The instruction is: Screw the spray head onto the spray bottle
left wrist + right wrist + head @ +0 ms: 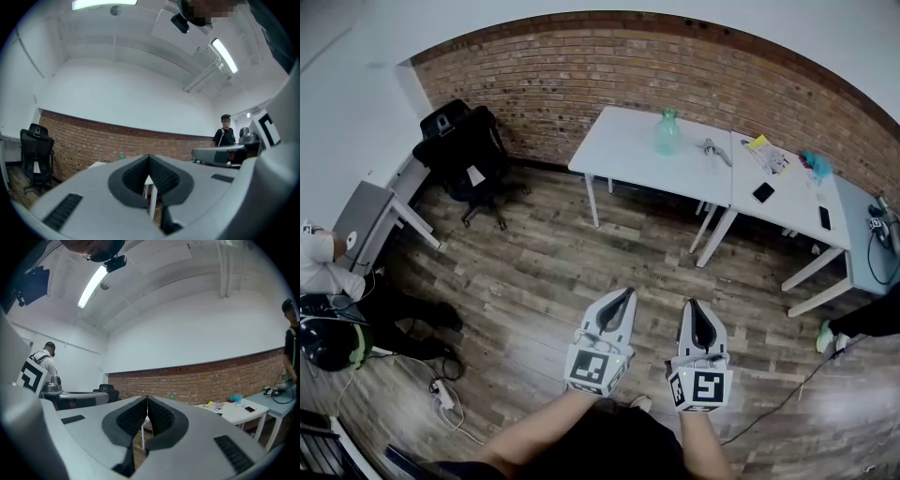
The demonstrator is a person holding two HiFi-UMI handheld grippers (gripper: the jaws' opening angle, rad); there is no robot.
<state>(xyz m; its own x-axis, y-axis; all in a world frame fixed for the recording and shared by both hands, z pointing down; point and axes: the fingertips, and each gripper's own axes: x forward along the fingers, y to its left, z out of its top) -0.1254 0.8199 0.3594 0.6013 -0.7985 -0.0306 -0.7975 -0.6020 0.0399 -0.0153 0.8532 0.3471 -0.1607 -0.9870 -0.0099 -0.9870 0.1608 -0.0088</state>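
The bottle (667, 132), pale green, see-through and bulbous with a narrow neck, stands upright on the left half of the white, flat-topped counter (623, 155). Just right of it on the counter lies a small grey curved piece, probably the spray head (712, 150), though it is too small to be sure. Behind the counter runs a rough red-brick wall (609, 66). In front of the counter the floor (544, 272) is grey-brown wood plank. A black padded chair (464, 150) stands off the counter's left end.

Both tools are held well short of the counter, over the floor, side by side and level, noses aimed toward it. The left hand-held gripper (626, 296) has a smooth grey shell with dark ribbed pads. Its jaws are pressed together with nothing between them, only a thin slit showing in the left gripper view. The right hand-held gripper (693, 306) matches it in shape, with its jaws likewise pressed together and empty. Each carries a white cube with black square markers at its rear, and a bare forearm reaches up to each from the bottom of the head view.
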